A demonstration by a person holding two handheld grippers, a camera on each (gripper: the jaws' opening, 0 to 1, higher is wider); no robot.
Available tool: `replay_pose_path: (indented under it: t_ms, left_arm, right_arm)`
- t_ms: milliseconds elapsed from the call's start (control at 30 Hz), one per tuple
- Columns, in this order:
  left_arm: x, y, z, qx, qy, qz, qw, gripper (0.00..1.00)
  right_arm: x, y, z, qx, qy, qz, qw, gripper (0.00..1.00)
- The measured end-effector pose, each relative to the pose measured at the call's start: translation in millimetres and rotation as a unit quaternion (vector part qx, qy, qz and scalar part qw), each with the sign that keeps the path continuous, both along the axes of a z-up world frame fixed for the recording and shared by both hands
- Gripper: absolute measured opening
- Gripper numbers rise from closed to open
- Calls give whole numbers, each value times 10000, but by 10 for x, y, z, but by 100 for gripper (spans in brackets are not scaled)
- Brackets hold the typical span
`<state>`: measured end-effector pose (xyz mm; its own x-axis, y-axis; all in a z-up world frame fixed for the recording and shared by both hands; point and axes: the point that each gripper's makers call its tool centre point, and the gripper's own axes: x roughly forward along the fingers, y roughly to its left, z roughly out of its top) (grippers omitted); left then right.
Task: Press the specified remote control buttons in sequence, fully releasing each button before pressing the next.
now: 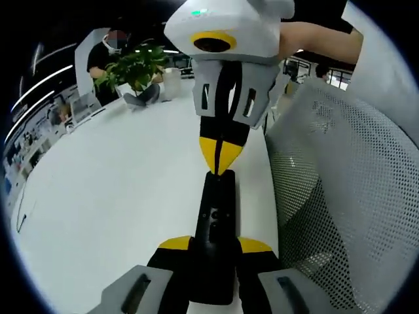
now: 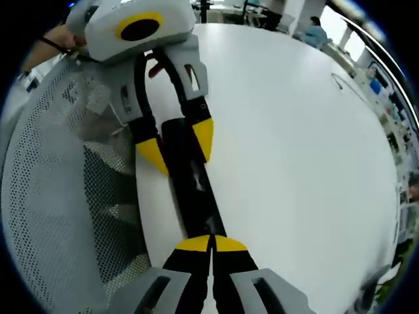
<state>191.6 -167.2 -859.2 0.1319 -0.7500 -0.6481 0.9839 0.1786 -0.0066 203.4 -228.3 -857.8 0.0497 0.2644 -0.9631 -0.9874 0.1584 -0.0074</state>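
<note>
The left hand-held gripper (image 1: 215, 247) has its yellow-tipped jaws parted around the near end of a single black remote control (image 1: 216, 229), one jaw against each long side, so it grips the remote. The right hand-held gripper (image 1: 221, 157) comes in from the far side with its jaws pressed together to a point, and that point touches the remote's far end. In the right gripper view the same two hand-held grippers face each other along the remote (image 2: 193, 196), the right one (image 2: 211, 245) closed on nothing. The remote lies on a white surface (image 1: 111, 196), near its edge, beside a grey mesh chair (image 1: 347, 183). One potted plant (image 1: 134, 69) stands farther off.
</note>
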Motion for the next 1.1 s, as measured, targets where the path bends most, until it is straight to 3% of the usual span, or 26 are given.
replay_pose_path:
  t_ms: [133,233,433,533,633,833,1100]
  left_arm:
    - [-12,11,8,-332,-163,-65,9993,24]
    - [-6,7,12,-383,-104,-57,9992,24]
    - [1,0,15,-521,-13,-17,9986,25]
    - [-3,-4,11,-500,-7,-1,9987,25]
    - [1,-4,7,-485,-7,-2,9988,25]
    - [-3,-1,8,-494,8,-4,9988,25]
    - [-4,-1,7,-483,8,-2,9988,25]
  right_arm:
    - [0,-14,1,35,48,110,9999,0]
    - [-11,-17,12,227,80,57,9997,0]
    - [-18,-2,40,1063,-129,74,9942,0]
    - [-16,-8,62,1665,-180,-263,9855,0]
    - [-4,-10,71,1979,-125,-630,9781,0]
    - [-44,-11,85,1719,-337,-251,9842,0]
    - [-50,-4,63,1283,-366,213,9908,0]
